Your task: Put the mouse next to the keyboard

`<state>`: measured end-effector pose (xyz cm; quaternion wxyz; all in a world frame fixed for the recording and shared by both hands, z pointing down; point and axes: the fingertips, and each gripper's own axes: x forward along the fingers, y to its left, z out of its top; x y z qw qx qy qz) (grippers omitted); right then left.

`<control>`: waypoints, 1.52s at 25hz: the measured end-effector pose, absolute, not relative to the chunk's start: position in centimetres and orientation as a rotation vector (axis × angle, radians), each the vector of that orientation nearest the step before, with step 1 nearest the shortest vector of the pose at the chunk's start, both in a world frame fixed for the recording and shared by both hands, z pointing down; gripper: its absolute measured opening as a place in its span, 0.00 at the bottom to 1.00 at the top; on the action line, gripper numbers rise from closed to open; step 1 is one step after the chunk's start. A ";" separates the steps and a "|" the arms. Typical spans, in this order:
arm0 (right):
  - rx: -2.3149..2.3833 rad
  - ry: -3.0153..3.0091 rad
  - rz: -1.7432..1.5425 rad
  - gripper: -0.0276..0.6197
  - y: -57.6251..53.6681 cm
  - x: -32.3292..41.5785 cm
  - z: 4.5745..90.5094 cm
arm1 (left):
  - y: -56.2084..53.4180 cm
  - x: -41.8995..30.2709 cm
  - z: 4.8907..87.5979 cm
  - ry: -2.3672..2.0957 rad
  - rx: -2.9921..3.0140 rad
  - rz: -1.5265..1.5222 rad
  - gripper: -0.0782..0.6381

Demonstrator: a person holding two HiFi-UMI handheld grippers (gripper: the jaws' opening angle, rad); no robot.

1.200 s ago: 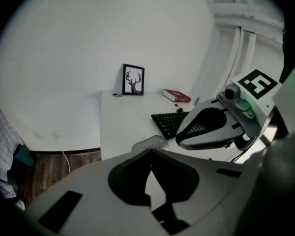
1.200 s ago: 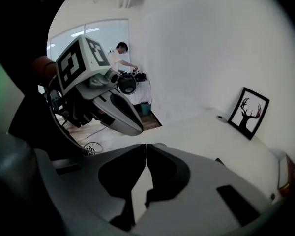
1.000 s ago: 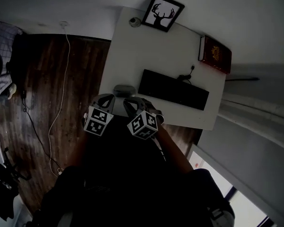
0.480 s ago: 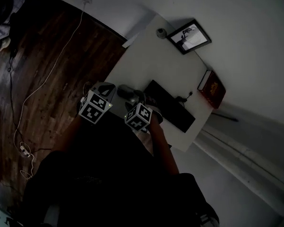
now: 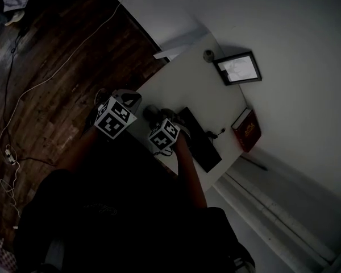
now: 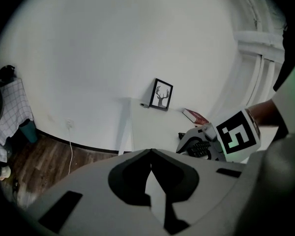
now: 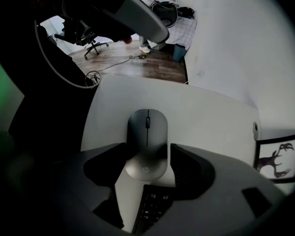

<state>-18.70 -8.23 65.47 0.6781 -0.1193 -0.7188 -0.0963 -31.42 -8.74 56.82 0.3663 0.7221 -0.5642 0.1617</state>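
Desk (image 7: 211,117): mouse (image 7: 146,141) between right claw (image 7: 147,157) jaws, just opening.

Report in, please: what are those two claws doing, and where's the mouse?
Left claw shut, empty. Right claw just opened wide, straddling the grey oval mouse, not gripping. Mouse flat on white table, near end of black keyboard. Nothing between them.

I read home office: white desk (image 5: 187,87) against plain white wall (image 6: 113,43), keyboard (image 5: 202,141) toward desk's front edge, framed deer print (image 5: 237,68) and red book (image 5: 247,129) along desk's back edge, dark wood floor (image 5: 57,50) with loose cable (image 6: 70,154), swivel chair (image 7: 91,45) further off
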 end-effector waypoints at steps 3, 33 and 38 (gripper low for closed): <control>-0.307 -1.568 -0.213 0.48 -8.0 -18.9 66.2 | -8.8 -32.3 56.6 -1.468 1.844 0.394 0.12; 0.120 -1.714 -0.045 0.46 -8.9 -19.3 62.8 | -10.7 -29.6 56.0 -1.201 2.081 0.477 0.12; 0.140 -1.748 -0.027 0.46 -9.7 -17.9 62.2 | -12.0 -28.2 55.9 -1.215 2.093 0.518 0.12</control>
